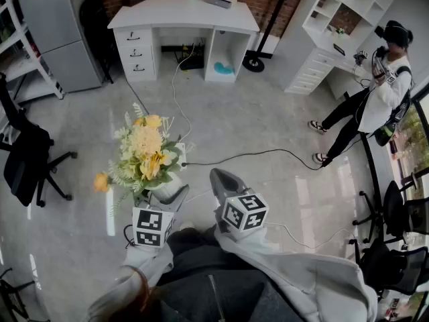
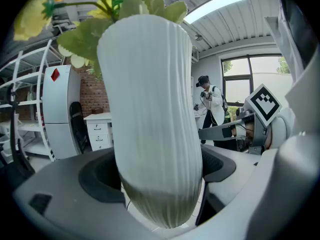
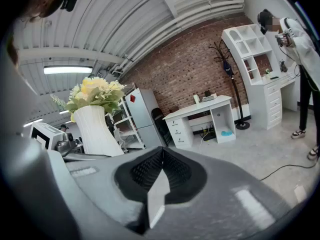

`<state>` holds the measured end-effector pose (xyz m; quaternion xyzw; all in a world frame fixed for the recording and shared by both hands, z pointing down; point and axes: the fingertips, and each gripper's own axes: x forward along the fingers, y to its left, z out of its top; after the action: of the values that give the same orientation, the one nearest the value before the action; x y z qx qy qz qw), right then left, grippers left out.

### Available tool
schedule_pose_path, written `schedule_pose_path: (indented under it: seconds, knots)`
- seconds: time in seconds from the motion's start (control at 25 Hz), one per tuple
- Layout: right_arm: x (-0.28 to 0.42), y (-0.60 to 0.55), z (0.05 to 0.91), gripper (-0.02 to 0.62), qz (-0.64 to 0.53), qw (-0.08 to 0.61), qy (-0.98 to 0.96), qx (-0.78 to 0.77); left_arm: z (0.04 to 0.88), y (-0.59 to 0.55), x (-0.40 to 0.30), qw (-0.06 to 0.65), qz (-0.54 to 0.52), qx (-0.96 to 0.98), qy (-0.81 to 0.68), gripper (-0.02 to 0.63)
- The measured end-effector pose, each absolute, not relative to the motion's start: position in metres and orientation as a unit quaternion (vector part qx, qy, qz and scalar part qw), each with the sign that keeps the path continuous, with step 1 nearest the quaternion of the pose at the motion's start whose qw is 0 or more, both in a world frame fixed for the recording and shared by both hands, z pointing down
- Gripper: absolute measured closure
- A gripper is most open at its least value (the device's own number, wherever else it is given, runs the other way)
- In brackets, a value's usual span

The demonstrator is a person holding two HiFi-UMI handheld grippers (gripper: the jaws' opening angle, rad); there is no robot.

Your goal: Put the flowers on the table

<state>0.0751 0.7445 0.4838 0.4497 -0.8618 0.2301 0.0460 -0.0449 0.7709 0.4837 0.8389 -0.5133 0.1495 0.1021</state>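
A bunch of yellow flowers (image 1: 145, 147) stands in a white ribbed vase (image 1: 167, 188), carried above the grey floor. My left gripper (image 1: 162, 201) is shut on the vase, whose body (image 2: 155, 134) fills the gap between the wide-spread jaws. Green leaves and a yellow bloom (image 2: 30, 19) show at its top. My right gripper (image 1: 222, 178) hangs beside it to the right, shut with nothing in it; its dark pads (image 3: 172, 171) meet. From the right gripper view the vase (image 3: 96, 130) and flowers (image 3: 95, 91) sit to the left. The white table (image 1: 182, 13) stands far ahead by the brick wall.
A black cable (image 1: 255, 154) runs across the floor between me and the table. A person in white (image 1: 383, 92) stands at the right by a white shelf unit (image 1: 338, 22). A black office chair (image 1: 27, 159) is at the left, more chairs (image 1: 402, 223) at the right.
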Motion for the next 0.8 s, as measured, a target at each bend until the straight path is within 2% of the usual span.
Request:
schedule_pose_path:
  seconds: [0.8]
  knots:
    - [0.089,0.745,0.491,0.595,0.237,0.046,-0.851,0.466,0.506,0.773,-0.039,0.139,0.157,0.836,-0.508,0.157]
